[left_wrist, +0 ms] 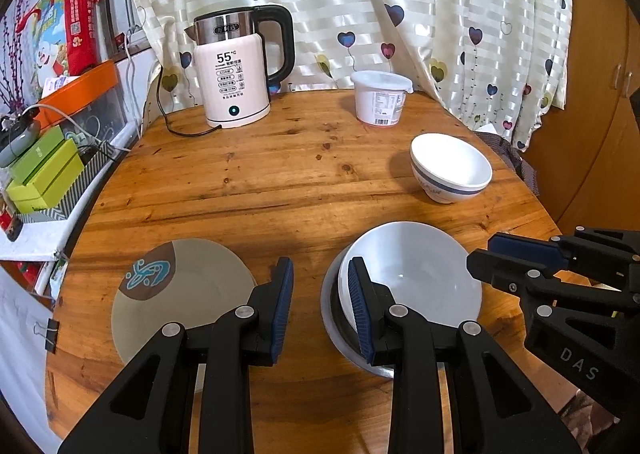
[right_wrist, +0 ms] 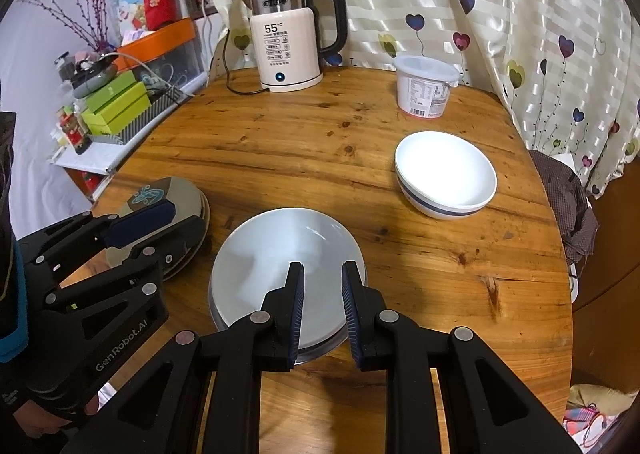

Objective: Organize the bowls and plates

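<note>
I am reading the worktop (left_wrist: 280, 182) from left to right. At the near left a stack of plates (left_wrist: 180, 294) with a brown and teal patch is lying flat, and my left claw (left_wrist: 320, 306) is hovering just past its right edge, jaws parted with nothing between them, only bare wood under the gap. Next along, a grey-white bowl (right_wrist: 288, 262) is sitting inside a metal dish (right_wrist: 320, 350), a little tilted in it as far as I can judge. My right claw (right_wrist: 322, 314) is hanging over that bowl's near rim, jaws narrowly apart and gripping nothing that I can see; whether a pad is touching the rim I cannot tell.

Farther right and farther back, the white bowl with a blue band (right_wrist: 446, 174) is standing alone, upright, well apart from both claws. I am judging that it belongs nested with the other bowl. It lies ahead and to the right of the right claw, so that hand is the nearer one for the reach.
</note>
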A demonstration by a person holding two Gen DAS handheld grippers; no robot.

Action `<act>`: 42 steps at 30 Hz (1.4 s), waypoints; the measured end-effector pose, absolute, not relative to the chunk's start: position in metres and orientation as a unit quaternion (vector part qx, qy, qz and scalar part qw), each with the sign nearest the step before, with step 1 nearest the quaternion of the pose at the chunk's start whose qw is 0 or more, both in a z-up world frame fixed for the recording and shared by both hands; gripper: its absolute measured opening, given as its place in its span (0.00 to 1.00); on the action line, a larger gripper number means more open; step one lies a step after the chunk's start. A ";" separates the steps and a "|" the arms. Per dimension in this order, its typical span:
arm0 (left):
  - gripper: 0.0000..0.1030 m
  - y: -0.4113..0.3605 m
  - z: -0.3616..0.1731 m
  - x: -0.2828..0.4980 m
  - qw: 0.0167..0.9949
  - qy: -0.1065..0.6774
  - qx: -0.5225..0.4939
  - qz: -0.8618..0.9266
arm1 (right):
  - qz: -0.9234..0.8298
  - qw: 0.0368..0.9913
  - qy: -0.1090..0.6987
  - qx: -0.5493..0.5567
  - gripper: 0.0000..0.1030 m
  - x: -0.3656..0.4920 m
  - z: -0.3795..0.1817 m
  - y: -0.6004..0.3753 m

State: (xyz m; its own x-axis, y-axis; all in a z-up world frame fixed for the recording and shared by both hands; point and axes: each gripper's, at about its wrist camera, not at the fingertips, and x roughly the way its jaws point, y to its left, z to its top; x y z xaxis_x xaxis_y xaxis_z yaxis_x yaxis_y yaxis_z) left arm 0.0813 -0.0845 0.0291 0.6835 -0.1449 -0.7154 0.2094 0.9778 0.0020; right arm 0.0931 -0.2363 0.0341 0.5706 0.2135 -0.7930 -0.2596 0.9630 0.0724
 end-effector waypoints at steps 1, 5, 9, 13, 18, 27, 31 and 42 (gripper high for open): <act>0.29 -0.085 0.029 0.081 0.916 0.386 0.042 -0.097 | 0.133 0.886 0.443 -0.027 0.19 0.093 0.034 -0.236; 0.29 -0.085 0.024 0.082 0.914 0.391 0.036 -0.105 | 0.132 0.885 0.445 -0.027 0.20 0.094 0.034 -0.237; 0.28 -0.081 0.012 0.090 0.906 0.407 0.021 -0.110 | 0.128 0.883 0.450 -0.030 0.20 0.097 0.030 -0.239; 0.28 -0.081 0.003 0.094 0.901 0.418 0.011 -0.113 | 0.122 0.883 0.451 -0.032 0.20 0.100 0.026 -0.241; 0.28 -0.083 0.001 0.097 0.900 0.421 0.008 -0.117 | 0.119 0.882 0.455 -0.031 0.20 0.104 0.020 -0.244; 0.29 -0.085 -0.003 0.102 0.897 0.426 0.004 -0.116 | 0.119 0.880 0.459 -0.030 0.20 0.109 0.013 -0.249; 0.28 -0.085 -0.004 0.103 0.896 0.427 0.003 -0.119 | 0.121 0.879 0.460 -0.030 0.20 0.111 0.010 -0.250; 0.28 -0.092 -0.010 0.100 0.890 0.434 0.005 -0.140 | 0.131 0.875 0.465 -0.026 0.19 0.111 0.002 -0.247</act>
State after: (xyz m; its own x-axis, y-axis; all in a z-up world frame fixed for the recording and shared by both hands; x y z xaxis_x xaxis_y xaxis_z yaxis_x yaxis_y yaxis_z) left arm 0.1003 -0.0916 -0.0098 0.5840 -0.2454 -0.7738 0.2544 0.9605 -0.1126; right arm 0.1110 -0.2471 0.0022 0.5332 0.2049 -0.8208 -0.2532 0.9644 0.0763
